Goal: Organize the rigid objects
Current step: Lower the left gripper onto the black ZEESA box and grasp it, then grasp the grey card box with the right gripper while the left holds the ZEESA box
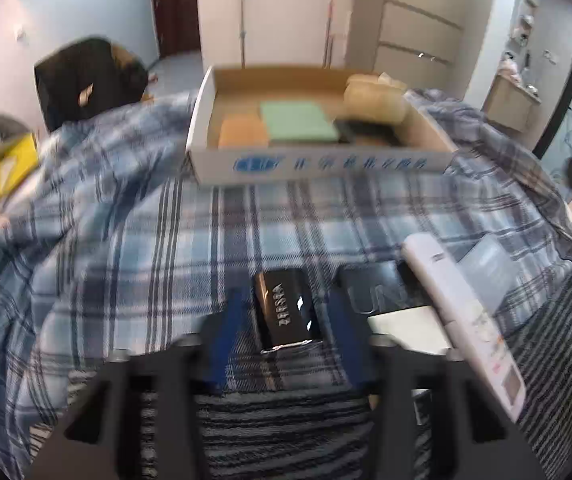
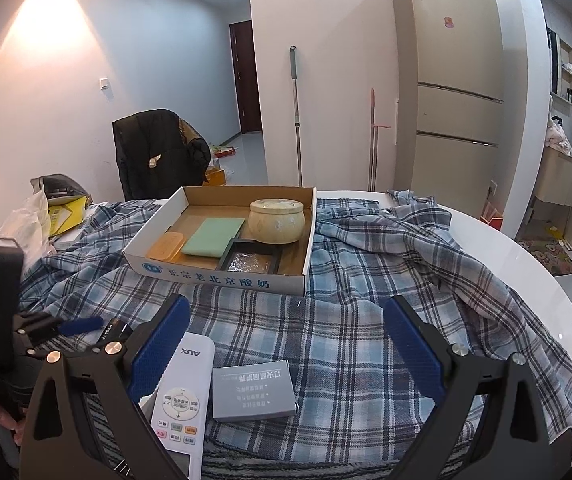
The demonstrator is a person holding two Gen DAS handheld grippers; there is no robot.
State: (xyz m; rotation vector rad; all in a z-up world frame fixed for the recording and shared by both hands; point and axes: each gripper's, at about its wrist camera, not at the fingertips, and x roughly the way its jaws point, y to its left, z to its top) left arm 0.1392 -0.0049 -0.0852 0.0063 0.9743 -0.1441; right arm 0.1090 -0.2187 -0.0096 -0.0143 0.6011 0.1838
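My left gripper (image 1: 286,308) is shut on a small glossy black case (image 1: 286,312) with white lettering, its blue pads (image 1: 227,320) pressing both long sides just over the plaid cloth. In the right wrist view that left gripper (image 2: 85,326) sits at the far left, with the black case (image 2: 115,330) poking out of it. My right gripper (image 2: 286,328) is open and holds nothing. A white remote control (image 2: 181,392) lies by its left finger, and a grey booklet (image 2: 251,394) lies between the fingers. The cardboard tray (image 2: 221,276) stands farther back.
The tray holds an orange box (image 2: 165,245), a green pad (image 2: 213,236), a black dish (image 2: 251,261) and a cream lidded jar (image 2: 277,221). A dark flat case (image 1: 374,292) and a white card (image 1: 406,328) lie right of the left gripper. Bags (image 2: 53,208) crowd the left edge.
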